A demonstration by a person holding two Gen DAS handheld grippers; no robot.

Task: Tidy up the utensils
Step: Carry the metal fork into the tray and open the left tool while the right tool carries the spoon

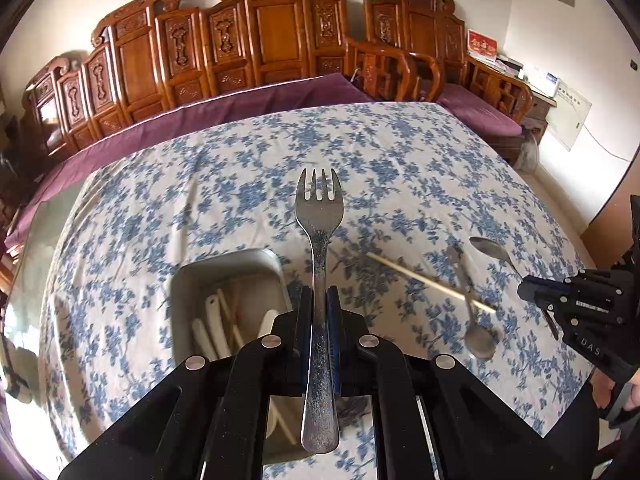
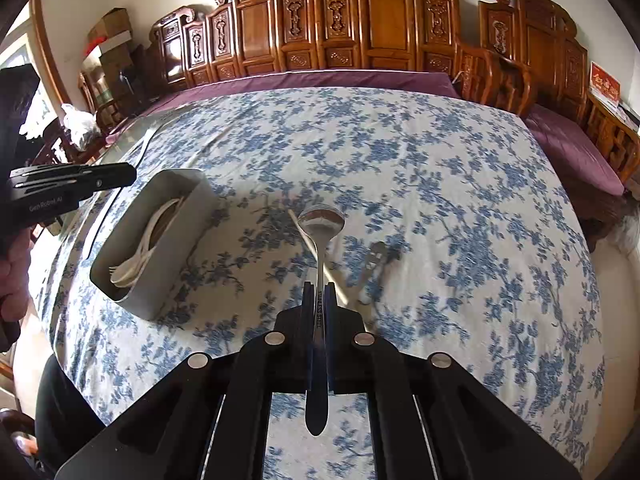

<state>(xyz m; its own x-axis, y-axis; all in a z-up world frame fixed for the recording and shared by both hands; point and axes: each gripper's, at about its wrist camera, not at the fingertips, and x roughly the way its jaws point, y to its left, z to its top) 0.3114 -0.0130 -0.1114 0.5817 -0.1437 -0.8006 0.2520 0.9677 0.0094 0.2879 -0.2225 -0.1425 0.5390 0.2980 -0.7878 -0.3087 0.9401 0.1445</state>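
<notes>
Both grippers (image 1: 319, 300) (image 2: 319, 296) tilted downward, clamped.

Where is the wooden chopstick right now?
In the left wrist view, the chopstick lies on the floral tablecloth, right of the metal tray, crossing a spoon.

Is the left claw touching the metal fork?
Touching. The left wrist view shows the left claw shut on the metal fork, pads pressing both sides of its handle.

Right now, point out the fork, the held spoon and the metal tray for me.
fork (image 1: 319, 216): left wrist view, on its head below the tines.
held spoon (image 2: 321, 219): right wrist view, on its bowl.
metal tray (image 2: 176, 236): right wrist view, on its outer side wall.
</notes>
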